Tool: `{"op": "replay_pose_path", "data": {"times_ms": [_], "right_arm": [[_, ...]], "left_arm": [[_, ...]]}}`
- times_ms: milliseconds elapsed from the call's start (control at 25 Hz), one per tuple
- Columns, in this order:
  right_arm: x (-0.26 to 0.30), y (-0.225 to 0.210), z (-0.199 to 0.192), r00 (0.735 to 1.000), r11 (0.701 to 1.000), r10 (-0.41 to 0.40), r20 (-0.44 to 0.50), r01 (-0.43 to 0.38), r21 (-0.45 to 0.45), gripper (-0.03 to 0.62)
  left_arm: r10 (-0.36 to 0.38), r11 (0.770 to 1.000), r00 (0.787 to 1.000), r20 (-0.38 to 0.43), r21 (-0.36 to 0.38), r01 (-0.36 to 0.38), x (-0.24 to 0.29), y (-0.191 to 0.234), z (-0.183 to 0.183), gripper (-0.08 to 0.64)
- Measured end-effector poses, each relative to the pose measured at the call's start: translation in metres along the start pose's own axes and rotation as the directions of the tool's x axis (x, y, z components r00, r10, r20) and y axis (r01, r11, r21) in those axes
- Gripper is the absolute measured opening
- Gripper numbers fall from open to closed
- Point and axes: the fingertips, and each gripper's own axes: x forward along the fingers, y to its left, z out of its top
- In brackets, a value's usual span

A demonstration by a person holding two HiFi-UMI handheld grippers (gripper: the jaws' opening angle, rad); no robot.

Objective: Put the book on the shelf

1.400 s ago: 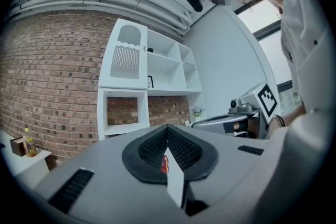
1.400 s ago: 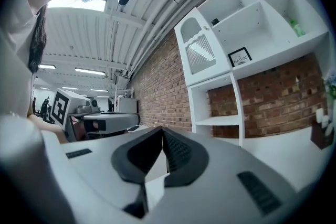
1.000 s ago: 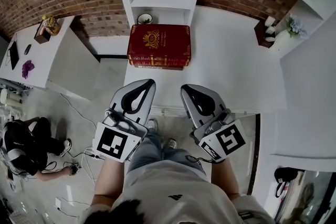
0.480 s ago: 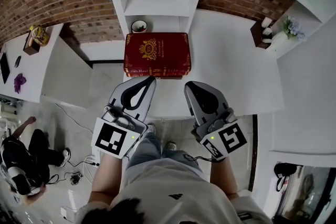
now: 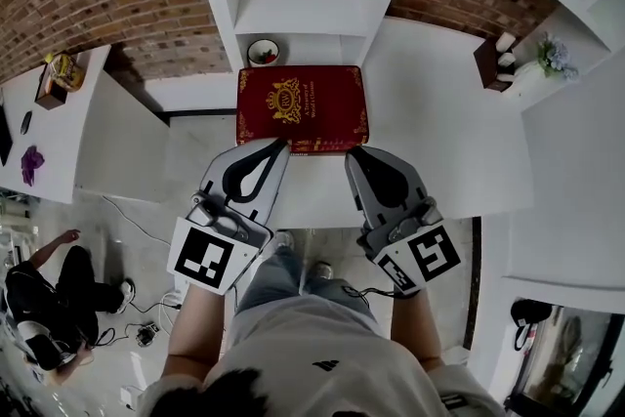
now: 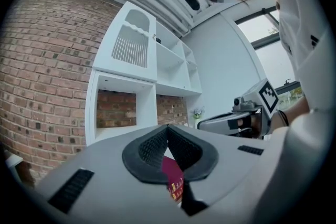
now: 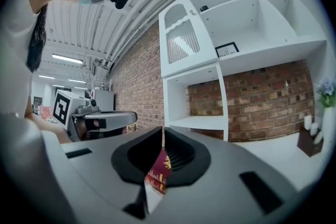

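Note:
A thick red book (image 5: 301, 105) with a gold crest lies flat on the white table (image 5: 439, 142), right in front of the white shelf unit (image 5: 298, 0). My left gripper (image 5: 278, 145) is shut and empty, its tips at the book's near left edge. My right gripper (image 5: 354, 152) is likewise shut and empty, at the near right edge. In the left gripper view the closed jaws (image 6: 168, 127) point at the shelf, and a sliver of the book (image 6: 175, 178) shows below them. The right gripper view shows its closed jaws (image 7: 163, 128) with the book (image 7: 160, 170) underneath.
A small bowl (image 5: 262, 51) sits in the shelf's lowest compartment behind the book. A brown holder (image 5: 493, 65) and flowers (image 5: 557, 54) stand at the table's right. A side table (image 5: 59, 103) with small items is at left. A person (image 5: 39, 298) sits on the floor among cables.
Both grippers have moved forward to the book's near edge, and the shelf and book appear closer. Their jaws stayed shut. The person on the floor shifted.

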Motion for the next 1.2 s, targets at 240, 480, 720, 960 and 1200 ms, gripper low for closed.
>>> {"op": "replay_pose_path", "data": {"times_ms": [240, 480, 720, 960, 1200], "right_arm": [[0.017, -0.005, -0.01, 1.0, 1.0, 0.001, -0.021, -0.001, 0.007, 0.011], [0.031, -0.006, -0.026, 0.999, 1.0, 0.009, -0.04, -0.008, 0.025, 0.014], [0.041, -0.01, -0.048, 0.998, 0.999, 0.006, -0.063, -0.003, 0.051, 0.015], [0.044, -0.01, -0.069, 0.996, 0.998, 0.006, -0.087, 0.001, 0.07, 0.025], [0.044, -0.007, -0.086, 0.994, 0.996, 0.012, -0.112, -0.002, 0.088, 0.026]], "left_arm": [[0.002, 1.0, 1.0, -0.014, -0.014, -0.002, 0.0, 0.016, -0.014, 0.011], [0.014, 1.0, 0.999, -0.052, -0.018, -0.015, -0.002, 0.029, -0.033, 0.011], [0.031, 0.999, 0.995, -0.092, -0.037, -0.035, -0.004, 0.038, -0.058, 0.011], [0.036, 0.996, 0.992, -0.119, -0.072, -0.045, -0.006, 0.04, -0.081, 0.011], [0.035, 0.997, 0.988, -0.148, -0.068, -0.046, -0.007, 0.036, -0.1, 0.011]]}}
